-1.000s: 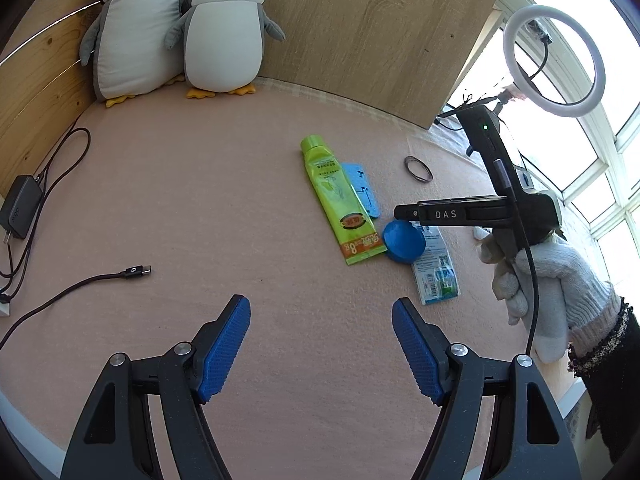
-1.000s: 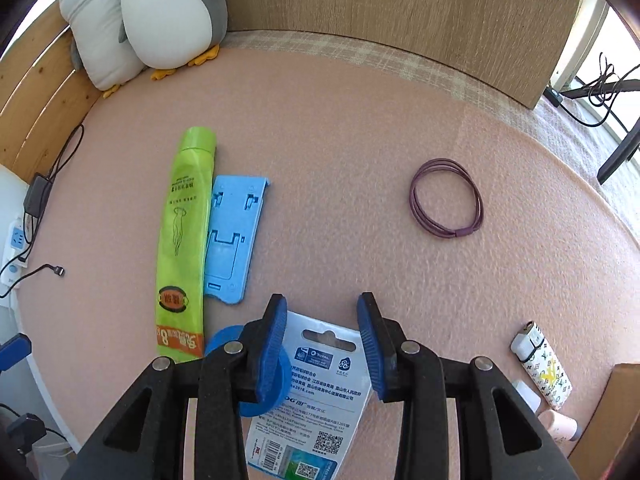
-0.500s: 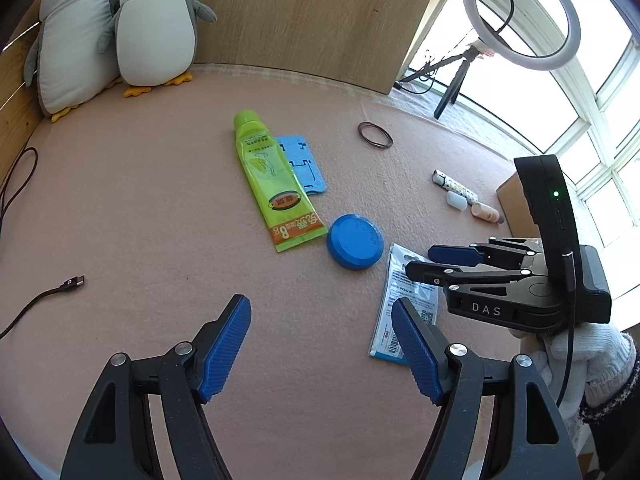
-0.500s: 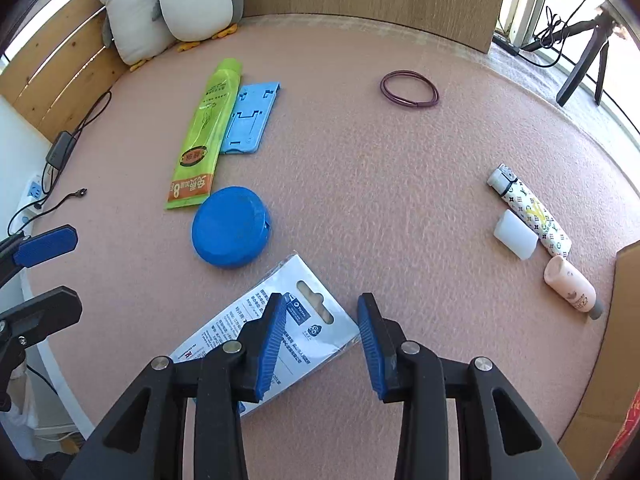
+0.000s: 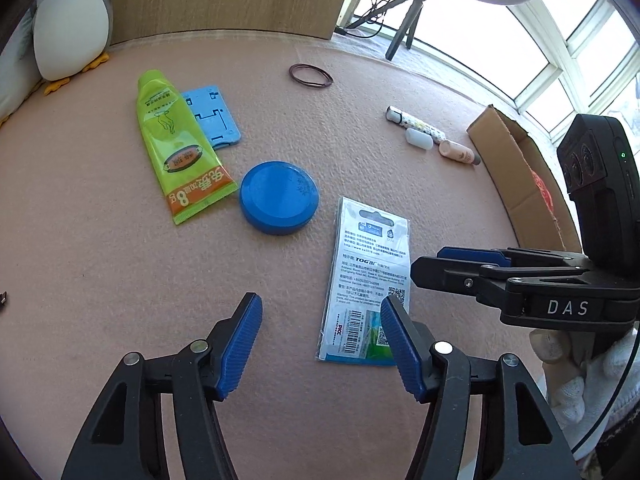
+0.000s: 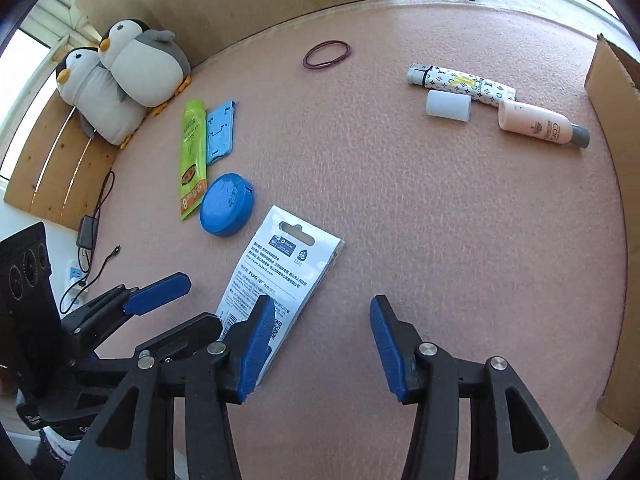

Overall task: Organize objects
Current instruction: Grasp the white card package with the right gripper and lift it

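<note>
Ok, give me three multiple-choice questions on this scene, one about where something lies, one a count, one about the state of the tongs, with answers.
1. The blue round lid lies between:
A. green tube and white packet
B. hair ties and box
C. penguins and cable

2. Plush penguins in the right wrist view:
A. one
B. two
C. three

3. The right tongs are:
A. shut on the packet
B. shut on nothing
C. open

Answers: 1 A, the green tube and white packet flank it. 2 B, two lean together. 3 C, the blue pads stand apart, gripping nothing.
</note>
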Tool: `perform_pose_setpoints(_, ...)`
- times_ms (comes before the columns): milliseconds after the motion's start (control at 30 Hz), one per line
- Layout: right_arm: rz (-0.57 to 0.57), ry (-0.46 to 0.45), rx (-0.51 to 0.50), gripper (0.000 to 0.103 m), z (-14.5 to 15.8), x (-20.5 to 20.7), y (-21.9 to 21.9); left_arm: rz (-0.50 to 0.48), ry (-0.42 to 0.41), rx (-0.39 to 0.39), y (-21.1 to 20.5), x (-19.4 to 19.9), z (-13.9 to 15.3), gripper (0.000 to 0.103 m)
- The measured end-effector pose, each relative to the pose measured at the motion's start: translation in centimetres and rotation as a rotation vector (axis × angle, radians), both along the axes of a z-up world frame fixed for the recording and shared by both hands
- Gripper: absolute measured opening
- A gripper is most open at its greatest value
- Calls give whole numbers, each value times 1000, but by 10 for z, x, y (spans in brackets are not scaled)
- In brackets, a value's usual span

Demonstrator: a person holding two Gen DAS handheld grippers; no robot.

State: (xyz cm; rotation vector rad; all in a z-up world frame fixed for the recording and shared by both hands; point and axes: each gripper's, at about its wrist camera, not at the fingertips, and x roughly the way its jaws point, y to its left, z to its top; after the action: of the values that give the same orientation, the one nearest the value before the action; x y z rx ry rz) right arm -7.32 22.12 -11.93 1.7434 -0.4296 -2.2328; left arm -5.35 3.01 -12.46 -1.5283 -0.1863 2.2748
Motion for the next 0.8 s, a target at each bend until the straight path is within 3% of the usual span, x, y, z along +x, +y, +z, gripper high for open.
perform_pose_setpoints(100,18,-7,-8,42,-1,-4,-9,-22,-9,-4,9,4,-5,58)
perform_pose_setpoints(167,26,-20,-15,35,-3,-5,-13,-34,-3,-7,13,7,-5,58)
perform_pose_setpoints(267,35,-21,-18,32,-5,-6,-18,-41,-8,4,16,7,-5,57)
perform_pose_setpoints(433,52,-29,-23,24,-7,-10,-24,-62,-13,23,25,6,-6,48)
perform_pose_setpoints(800,78,-1,27,23,-6,-11,-32,-59,-11,50,29,6,-5,46)
